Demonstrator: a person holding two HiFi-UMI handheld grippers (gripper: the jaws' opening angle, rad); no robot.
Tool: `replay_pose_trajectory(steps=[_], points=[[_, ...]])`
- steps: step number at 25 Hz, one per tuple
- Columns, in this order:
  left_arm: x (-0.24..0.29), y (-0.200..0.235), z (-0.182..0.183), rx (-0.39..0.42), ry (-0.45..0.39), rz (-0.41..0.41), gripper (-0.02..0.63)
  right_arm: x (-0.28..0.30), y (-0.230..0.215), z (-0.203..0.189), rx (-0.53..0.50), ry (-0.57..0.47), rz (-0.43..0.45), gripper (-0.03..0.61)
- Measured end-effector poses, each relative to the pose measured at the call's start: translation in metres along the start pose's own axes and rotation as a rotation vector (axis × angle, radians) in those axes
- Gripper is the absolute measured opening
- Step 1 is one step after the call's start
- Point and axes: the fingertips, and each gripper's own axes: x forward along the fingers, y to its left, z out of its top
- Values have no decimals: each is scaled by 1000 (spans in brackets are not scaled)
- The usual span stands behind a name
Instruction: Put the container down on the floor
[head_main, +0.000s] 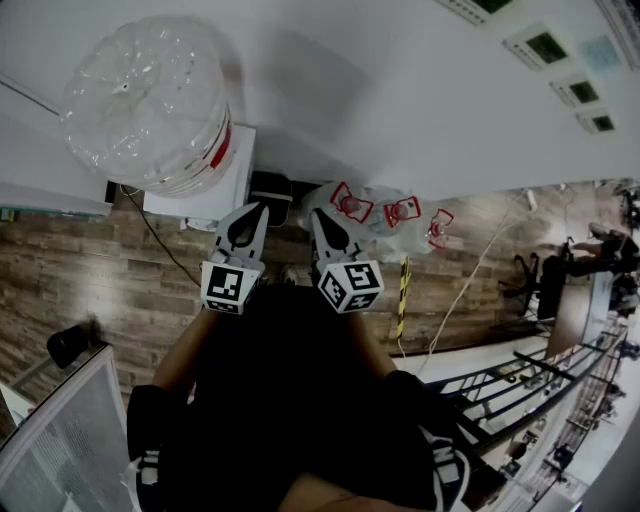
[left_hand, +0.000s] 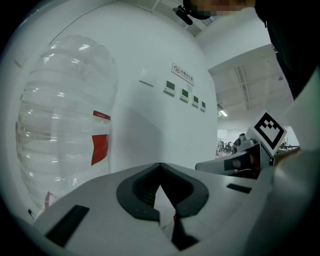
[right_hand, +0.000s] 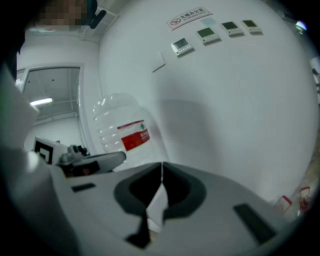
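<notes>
In the head view both grippers point at the white wall, side by side above the wooden floor (head_main: 80, 280). My left gripper (head_main: 263, 206) is shut and holds nothing; its jaws meet at the tip in the left gripper view (left_hand: 160, 165). My right gripper (head_main: 320, 214) is also shut and empty, as the right gripper view (right_hand: 161, 164) shows. Several clear containers with red fittings (head_main: 385, 213) lie on the floor against the wall, just beyond the right gripper. A big clear water bottle with a red label (head_main: 150, 100) (left_hand: 60, 125) (right_hand: 122, 131) stands up on a white dispenser (head_main: 215, 190) at the left.
A black cable (head_main: 160, 245) runs from the dispenser across the floor. A yellow-and-black striped strip (head_main: 404, 295) and a white cable (head_main: 470, 275) lie at the right. Chairs (head_main: 540, 280) and railings (head_main: 520, 390) stand further right. Wall panels (head_main: 545, 47) sit on the wall.
</notes>
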Motion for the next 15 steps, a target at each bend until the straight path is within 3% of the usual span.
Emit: replay_pose_trajectory(steps=[15], points=[[-16, -3, -8, -11, 11, 8, 29, -9, 15, -5, -50, 3, 5, 32]])
